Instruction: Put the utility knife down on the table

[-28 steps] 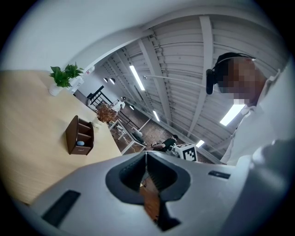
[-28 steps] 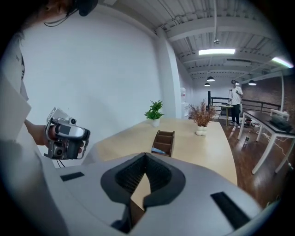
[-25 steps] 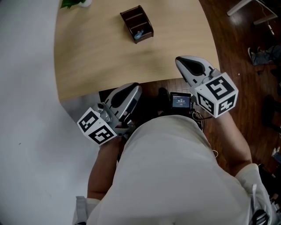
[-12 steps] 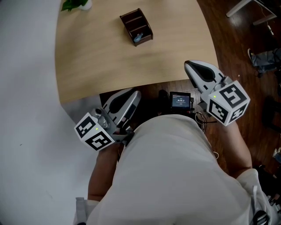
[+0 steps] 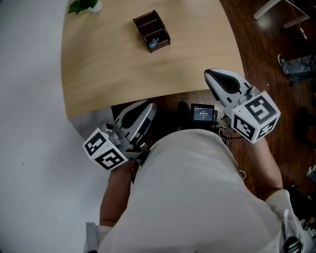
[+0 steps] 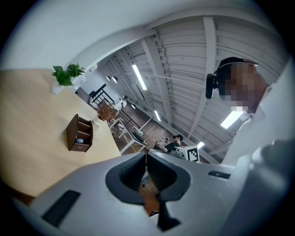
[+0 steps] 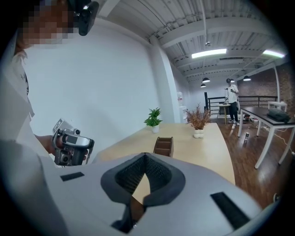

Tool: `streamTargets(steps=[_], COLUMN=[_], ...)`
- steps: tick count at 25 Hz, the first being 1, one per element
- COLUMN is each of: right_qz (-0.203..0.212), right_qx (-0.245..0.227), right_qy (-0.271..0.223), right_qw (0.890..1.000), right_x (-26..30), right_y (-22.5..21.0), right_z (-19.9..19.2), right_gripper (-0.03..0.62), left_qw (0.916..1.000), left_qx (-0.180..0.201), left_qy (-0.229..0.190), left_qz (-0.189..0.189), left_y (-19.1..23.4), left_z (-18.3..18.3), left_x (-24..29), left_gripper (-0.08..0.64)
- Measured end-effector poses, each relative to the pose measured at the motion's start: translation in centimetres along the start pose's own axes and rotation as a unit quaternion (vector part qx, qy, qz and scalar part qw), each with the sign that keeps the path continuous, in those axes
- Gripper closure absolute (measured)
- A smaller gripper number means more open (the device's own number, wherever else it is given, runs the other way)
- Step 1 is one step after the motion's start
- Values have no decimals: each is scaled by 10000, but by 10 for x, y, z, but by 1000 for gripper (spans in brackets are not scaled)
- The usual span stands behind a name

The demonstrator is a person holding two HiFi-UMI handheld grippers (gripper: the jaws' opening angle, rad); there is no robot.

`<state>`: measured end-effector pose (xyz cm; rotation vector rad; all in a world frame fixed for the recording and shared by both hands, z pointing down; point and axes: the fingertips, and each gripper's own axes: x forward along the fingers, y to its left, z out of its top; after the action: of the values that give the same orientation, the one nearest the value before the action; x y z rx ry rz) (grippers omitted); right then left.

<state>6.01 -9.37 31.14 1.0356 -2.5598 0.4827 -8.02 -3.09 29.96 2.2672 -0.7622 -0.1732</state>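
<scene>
Left gripper: the left gripper (image 5: 148, 105) is held low, close to the person's pale shirt (image 5: 192, 197) and just off the near edge of the light wooden counter (image 5: 123, 74); its marker cube (image 5: 104, 149) sits at the rear.
Left jaws: in the left gripper view the left gripper (image 6: 146, 156) has its jaws together, with nothing between them.
Right gripper: the right gripper (image 5: 210, 75) is held at the counter's right-hand edge, its tip over the rim in the head view, above the dark wooden floor (image 5: 276, 39); its marker cube (image 5: 256, 118) is at the rear.
Right jaws: in the right gripper view the right gripper (image 7: 145, 156) has its jaws pressed together and empty.
Utility knife: I cannot make out the utility knife in any view; neither pair of jaws carries it.
Organiser: a dark brown wooden desk organiser (image 5: 151, 30) stands on the far part of the counter, well apart from both grippers; it also shows in the left gripper view (image 6: 79, 133) and the right gripper view (image 7: 163, 146).
Organiser contents: a small pale blue thing (image 5: 155, 42) lies in its near compartment; what it is I cannot tell.
Plant: a green potted plant (image 5: 84, 5) stands at the counter's far left corner.
Vase: a white vase of dried brown twigs (image 7: 198, 120) stands on the counter beyond the organiser.
Screen: a small black device with a lit screen (image 5: 203, 113) sits between the two grippers, below the counter's near edge.
</scene>
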Motion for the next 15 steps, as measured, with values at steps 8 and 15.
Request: streamTargets(steps=[8,15], right_qz=[8,10], right_qx=[-150,-205], right_qy=[29,59], right_qw=[9999,9998], right_x=[-4,-4], right_y=[3,4], right_z=[2,-1], right_gripper=[591,591], left_qw=[10000,10000], left_qx=[-41,-50], left_qy=[31,39], left_qz=[-38,-50], left_y=[-2,-2], left_z=[-4,-8], left_x=[3,3], left_gripper=[555,555])
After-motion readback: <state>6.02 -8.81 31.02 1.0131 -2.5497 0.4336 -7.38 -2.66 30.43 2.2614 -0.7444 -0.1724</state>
